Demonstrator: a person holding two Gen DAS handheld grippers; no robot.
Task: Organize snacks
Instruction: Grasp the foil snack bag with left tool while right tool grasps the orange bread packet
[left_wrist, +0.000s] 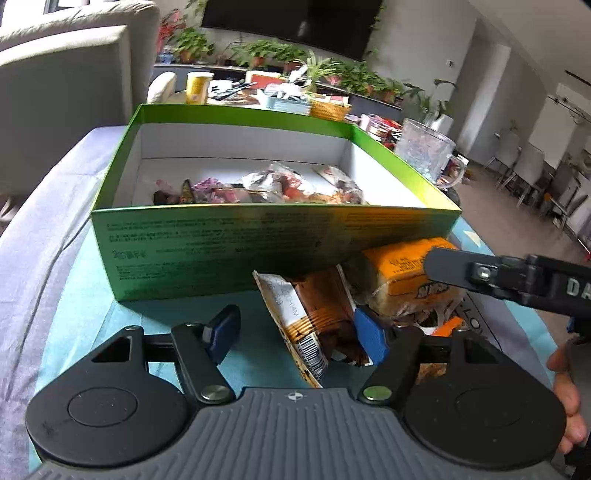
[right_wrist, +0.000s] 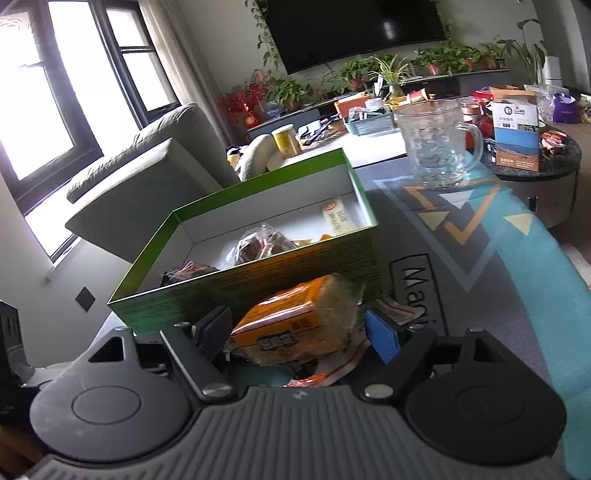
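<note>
In my left wrist view, my left gripper sits low in the frame with its two blue pads spread wide apart. The left pad hangs over the bare teal mat and touches nothing. A brown snack packet with a barcode lies between the pads, leaning close to the right pad; I cannot tell if that pad touches it, so this gripper is open and holds nothing. Above it, in the middle of the frame, stands the green box with more wrapped snacks inside. To the right of the brown packet is an orange bread pack, right against the box's near wall. At the right edge, one black finger of my right gripper reaches over that pack. In my right wrist view, the right gripper has its pads on either side of the orange bread pack. The left pad sits right by it, but I see a gap at the right pad, so I cannot tell if it grips. A glass mug stands at the upper right.
</note>
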